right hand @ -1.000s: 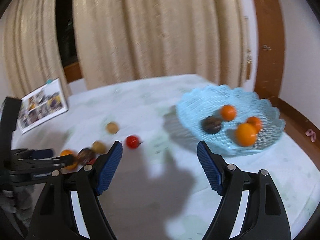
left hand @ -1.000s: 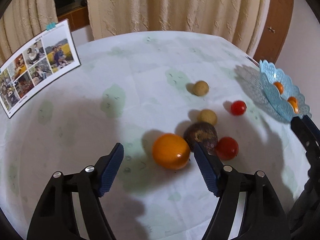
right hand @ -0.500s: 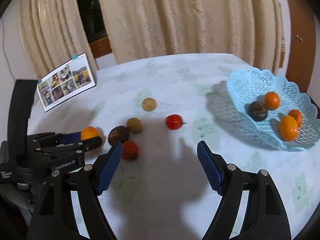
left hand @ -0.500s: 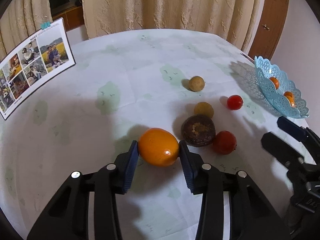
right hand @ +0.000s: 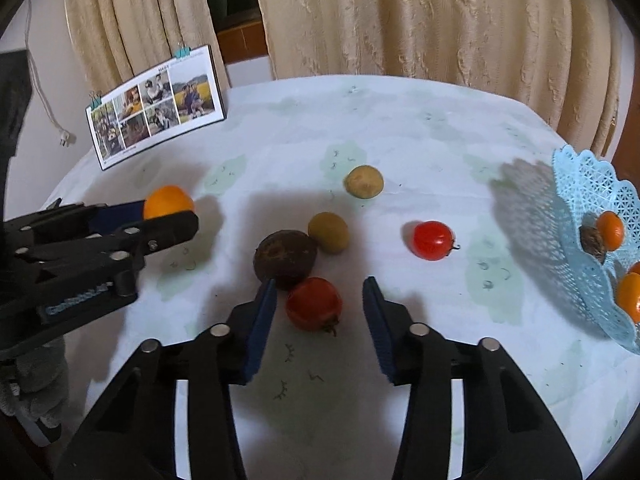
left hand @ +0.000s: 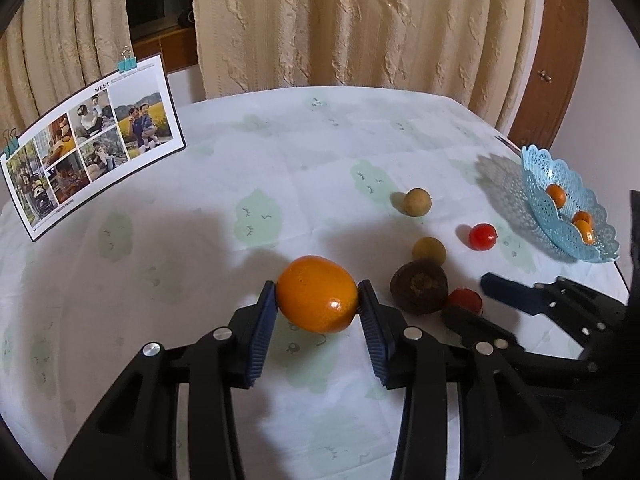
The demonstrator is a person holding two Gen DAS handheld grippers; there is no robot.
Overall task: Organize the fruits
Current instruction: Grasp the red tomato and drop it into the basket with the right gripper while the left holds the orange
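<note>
Left wrist: left hand-held gripper point(left hand: 317, 300) clamped on orange point(left hand: 317, 299), right hand-held gripper point(right hand: 319, 305) apart around near tomato point(right hand: 314, 303); centre before closing, avoid nudging passion fruit point(right hand: 285, 258).

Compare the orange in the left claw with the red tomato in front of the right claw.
The orange is larger and smooth orange; the red tomato is smaller, red, with a stem. The left claw is shut on the orange, while the right claw stands open around the tomato, pads apart from it. Both are round fruits outside the blue basket.
</note>
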